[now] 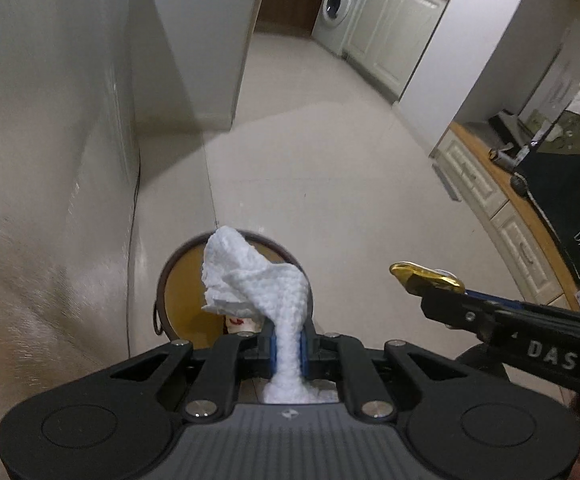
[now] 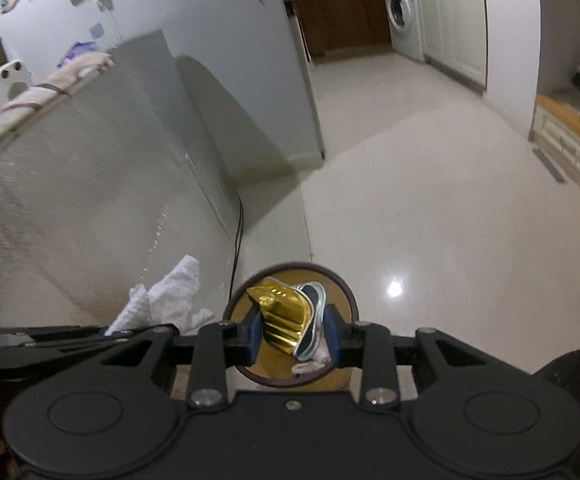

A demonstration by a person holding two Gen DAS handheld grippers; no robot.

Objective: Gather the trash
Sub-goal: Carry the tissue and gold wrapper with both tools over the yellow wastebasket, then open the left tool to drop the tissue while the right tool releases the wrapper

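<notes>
Left gripper (image 1: 288, 350): pinching a crumpled paper towel (image 1: 250, 276), over the bin's 3 o'clock rim.
Right gripper (image 2: 293, 334): clamped on a crushed gold foil wrapper (image 2: 284, 312) — above the bin.
Bin (image 2: 347, 292): round, brown-rimmed, on the floor, scraps inside.
Advice: centre each load over the mouth before letting go — the towel needs shifting toward 9 o'clock.

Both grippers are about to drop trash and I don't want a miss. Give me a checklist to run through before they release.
1. Left gripper shut on paper towel: ok.
2. Right gripper shut on gold wrapper: ok.
3. Bin mouth open, room inside: ok.
4. Wrapper over bin mouth: ok in the right view.
5. Towel over bin mouth: ok in the left view; the right view shows it beside the bin, so cannot tell.
6. Grippers apart: ok.
</notes>
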